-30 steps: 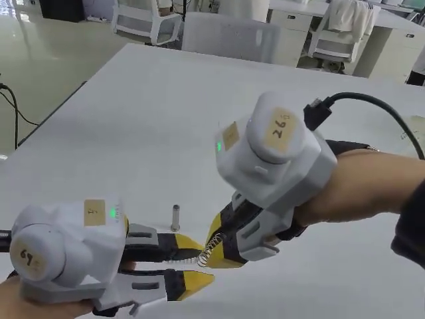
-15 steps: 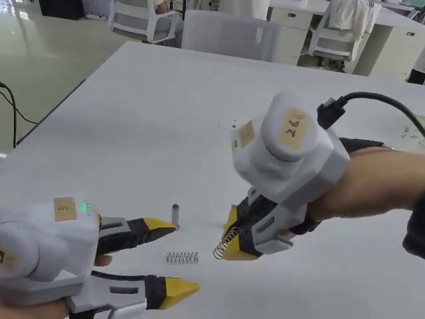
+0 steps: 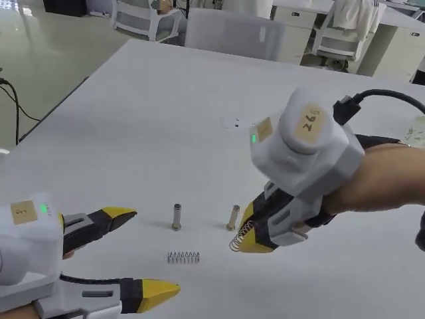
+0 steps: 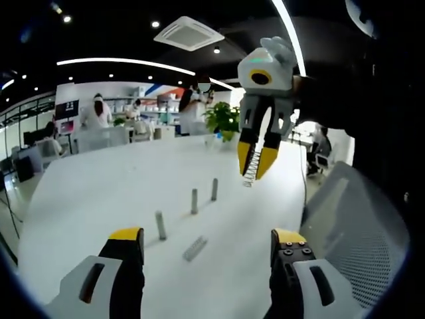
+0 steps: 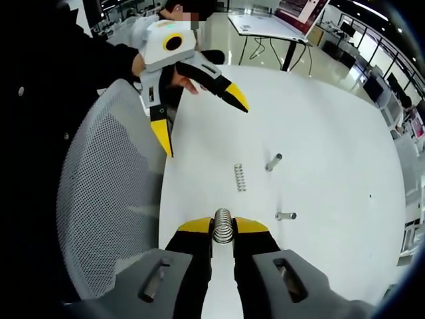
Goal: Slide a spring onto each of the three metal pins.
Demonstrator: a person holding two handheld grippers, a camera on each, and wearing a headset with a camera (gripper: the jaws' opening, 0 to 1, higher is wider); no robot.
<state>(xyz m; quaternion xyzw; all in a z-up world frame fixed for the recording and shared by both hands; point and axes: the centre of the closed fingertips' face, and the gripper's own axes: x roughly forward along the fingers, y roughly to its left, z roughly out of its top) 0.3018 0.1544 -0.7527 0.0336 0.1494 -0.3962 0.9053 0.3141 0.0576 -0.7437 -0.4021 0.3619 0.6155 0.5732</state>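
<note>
On the white table [image 3: 166, 100], counted in the head view from left to right: two grippers, two springs, two pins.

At lower left, the left gripper [image 3: 151, 251], white-bodied with black, yellow-tipped jaws, spread wide and holding nothing. Just right of its upper tip, upright on the table, a short grey metal pin [image 3: 176, 217]. Below that pin and apart from it, lying flat, a small loose silver coil spring [image 3: 183, 257], between the two grippers and touched by neither. Further right, upright, a short brass-toned metal pin [image 3: 234, 217]. Just beside it, the right gripper [image 3: 251, 240], same white body and yellow tips, jaws clamped on the second silver coil spring [image 3: 240, 237], slanting down by the brass-toned pin; whether touching it, impossible to tell.

In the left gripper view, three upright pins in one slanted row, all bare: a near pin [image 4: 161, 225], a middle pin [image 4: 194, 201], a far pin [image 4: 214, 189]. Loose spring flat on the table to the right of the near pin. Above and right of the far pin, the right gripper hanging tips-down with its spring between the yellow tips.

In the right gripper view, one spring end-on in the closed jaws at the bottom, one loose spring beyond, two pins to the right, and the left gripper at upper left with jaws gaping.
</note>
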